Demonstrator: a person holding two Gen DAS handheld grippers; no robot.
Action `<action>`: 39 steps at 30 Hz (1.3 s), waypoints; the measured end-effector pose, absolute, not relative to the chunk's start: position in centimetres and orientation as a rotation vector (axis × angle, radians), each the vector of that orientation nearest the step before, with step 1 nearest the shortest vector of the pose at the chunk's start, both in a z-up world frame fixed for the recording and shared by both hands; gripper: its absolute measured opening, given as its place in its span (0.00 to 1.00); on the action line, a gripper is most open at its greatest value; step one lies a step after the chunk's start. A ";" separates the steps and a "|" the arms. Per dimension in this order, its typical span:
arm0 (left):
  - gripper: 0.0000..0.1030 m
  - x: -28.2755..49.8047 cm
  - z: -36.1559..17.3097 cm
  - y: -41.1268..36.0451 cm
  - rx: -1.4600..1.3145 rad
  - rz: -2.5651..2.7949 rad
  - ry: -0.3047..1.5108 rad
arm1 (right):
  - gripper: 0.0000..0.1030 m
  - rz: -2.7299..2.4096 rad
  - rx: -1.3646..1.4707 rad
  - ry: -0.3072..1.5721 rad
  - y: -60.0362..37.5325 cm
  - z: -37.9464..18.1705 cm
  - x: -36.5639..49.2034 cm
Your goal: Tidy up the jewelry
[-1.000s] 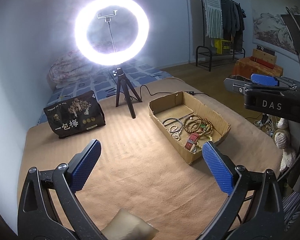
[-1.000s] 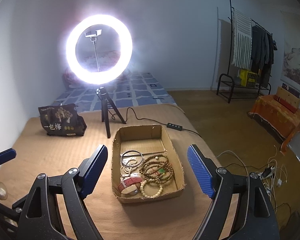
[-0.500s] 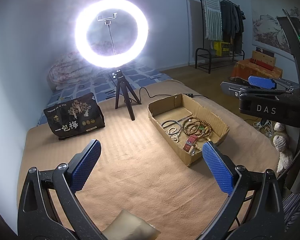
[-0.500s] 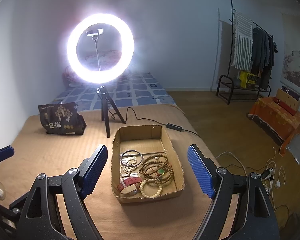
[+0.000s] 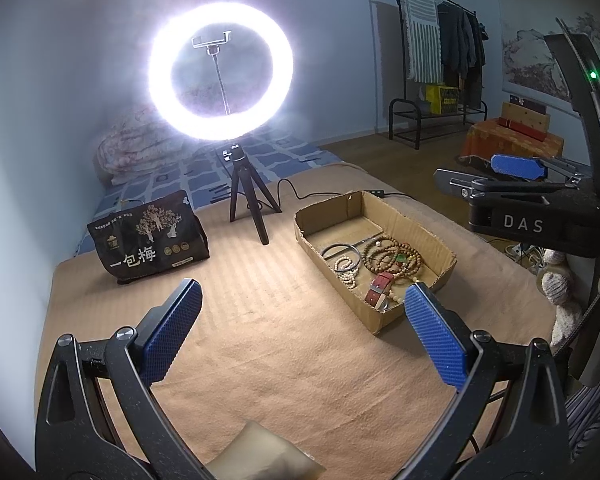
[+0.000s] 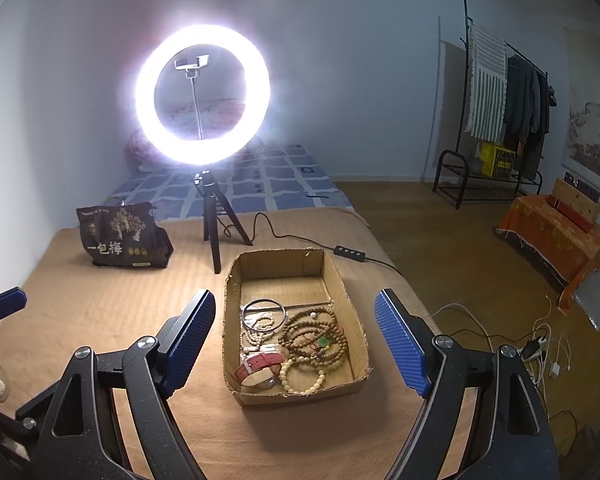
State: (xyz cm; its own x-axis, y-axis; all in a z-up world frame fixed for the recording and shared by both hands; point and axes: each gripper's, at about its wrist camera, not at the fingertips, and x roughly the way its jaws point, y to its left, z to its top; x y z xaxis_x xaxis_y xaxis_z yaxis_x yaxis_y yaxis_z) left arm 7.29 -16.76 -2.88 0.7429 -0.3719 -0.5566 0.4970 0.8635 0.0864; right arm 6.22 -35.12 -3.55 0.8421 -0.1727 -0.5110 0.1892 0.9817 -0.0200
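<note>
We've got a bed (image 6: 100, 312) with a tan cover carrying everything. Ring light (image 6: 202, 94) on its tripod stands behind the cardboard tray (image 6: 232, 320), its cable trailing past the tray's far right corner. Black snack bag (image 6: 120, 236) sits far left, well apart. In the right wrist view the tray's long axis runs away from us, open top up. Jewelry is piled in its near half: brown bead strands (image 6: 314, 338), red-strap watch (image 6: 258, 364) at the near left, dark bangle (image 6: 263, 312) further back, pale bead bracelet (image 6: 302, 380) nearest. Nothing covers the tray. Right claw (image 6: 296, 340) is wide, empty, tray framed between its fingers. Left claw (image 5: 300, 328) is wide, empty, above bare cover left of the tray.
</note>
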 end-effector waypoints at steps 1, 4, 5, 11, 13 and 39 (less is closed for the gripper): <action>1.00 7.3 -2.9 -16.8 0.235 -0.481 0.556 | 0.80 -0.192 0.031 0.537 -35.1 -3.5 6.2; 1.00 7.3 -2.9 -16.8 0.232 -0.480 0.556 | 0.80 -0.192 0.031 0.537 -35.1 -3.5 6.2; 1.00 7.2 -2.8 -16.7 0.232 -0.481 0.554 | 0.80 -0.191 0.031 0.537 -35.1 -3.5 6.3; 1.00 7.2 -2.7 -16.7 0.233 -0.484 0.553 | 0.80 -0.192 0.030 0.540 -35.0 -3.6 6.3; 1.00 7.3 -2.7 -16.7 0.232 -0.484 0.553 | 0.80 -0.192 0.029 0.541 -35.0 -3.7 6.3; 1.00 7.1 -2.4 -16.7 0.229 -0.485 0.553 | 0.80 -0.187 -0.005 0.550 -34.8 -4.3 6.6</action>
State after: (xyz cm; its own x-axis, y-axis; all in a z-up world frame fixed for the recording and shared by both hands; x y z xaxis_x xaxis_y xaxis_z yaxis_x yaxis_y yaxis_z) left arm 7.11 -16.73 -2.37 0.7426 -0.3783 -0.5526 0.4987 0.8631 0.0793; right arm 6.56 -34.79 -4.30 0.8358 -0.1783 -0.5194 0.1754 0.9830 -0.0552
